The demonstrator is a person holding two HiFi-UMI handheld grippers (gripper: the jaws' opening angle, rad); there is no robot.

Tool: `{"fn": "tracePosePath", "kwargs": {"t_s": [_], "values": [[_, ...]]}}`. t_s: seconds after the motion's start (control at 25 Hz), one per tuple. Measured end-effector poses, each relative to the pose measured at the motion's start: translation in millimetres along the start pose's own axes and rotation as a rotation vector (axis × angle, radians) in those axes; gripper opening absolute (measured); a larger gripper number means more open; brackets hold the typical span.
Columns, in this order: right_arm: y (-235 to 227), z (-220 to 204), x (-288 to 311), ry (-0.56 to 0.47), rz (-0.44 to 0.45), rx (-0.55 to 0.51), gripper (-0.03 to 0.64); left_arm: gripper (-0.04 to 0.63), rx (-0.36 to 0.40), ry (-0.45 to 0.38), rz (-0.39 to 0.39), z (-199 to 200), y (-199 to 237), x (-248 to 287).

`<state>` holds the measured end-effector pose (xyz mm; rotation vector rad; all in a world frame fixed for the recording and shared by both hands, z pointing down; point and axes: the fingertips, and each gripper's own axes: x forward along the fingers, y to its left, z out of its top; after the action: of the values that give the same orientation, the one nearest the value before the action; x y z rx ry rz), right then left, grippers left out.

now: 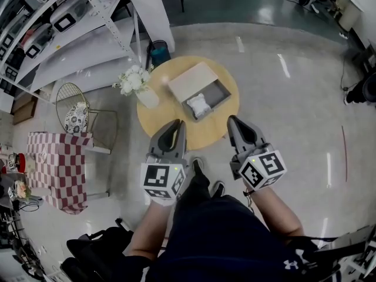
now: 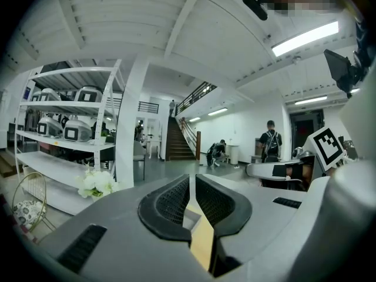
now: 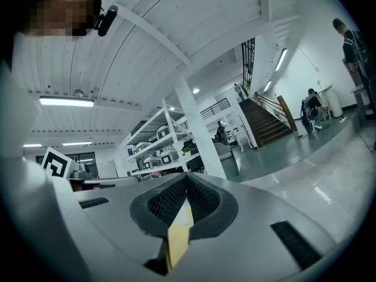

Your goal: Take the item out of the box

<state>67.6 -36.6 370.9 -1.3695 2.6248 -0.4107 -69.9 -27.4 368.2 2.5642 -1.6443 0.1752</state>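
On the round wooden table point(image 1: 160, 117) lies an open grey box point(image 1: 220, 91) holding a white, wrapped-looking item point(image 1: 198, 104). Its beige lid point(image 1: 191, 80) rests beside it at the back left. My left gripper point(image 1: 176, 124) hovers over the table's near edge, left of the box, pads together and empty. The right gripper point(image 1: 234, 120) hovers at the near right edge, also shut and empty. Both point towards the box, short of it. In the left gripper view the left gripper point(image 2: 189, 184) shows only a sliver of table between its pads. The same holds for the right gripper point(image 3: 187, 182) in its own view.
A vase of white flowers point(image 1: 135, 81) stands on the table's left side. Left of the table are a wire chair point(image 1: 73, 107), a checkered cloth point(image 1: 59, 163) and white shelving point(image 1: 64, 22). A teal bin point(image 1: 158, 51) sits behind the table. The person's legs stand at its near edge.
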Motion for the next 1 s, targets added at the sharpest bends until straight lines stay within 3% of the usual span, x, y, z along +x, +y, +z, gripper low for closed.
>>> {"fn": "tracePosePath", "kwargs": {"t_s": [0.44, 1.0], "values": [[-36.2, 2.0, 62.5, 0.036, -0.061, -0.048, 0.008, 0.046, -0.018, 0.042, -0.064, -18.1, 38.7, 77.8], [-74.7, -25.9, 136.4, 0.141, -0.159, -0.058, 0.008, 0.046, -0.005, 0.264, -0.190, -103.4, 76.9, 171.1]]}}
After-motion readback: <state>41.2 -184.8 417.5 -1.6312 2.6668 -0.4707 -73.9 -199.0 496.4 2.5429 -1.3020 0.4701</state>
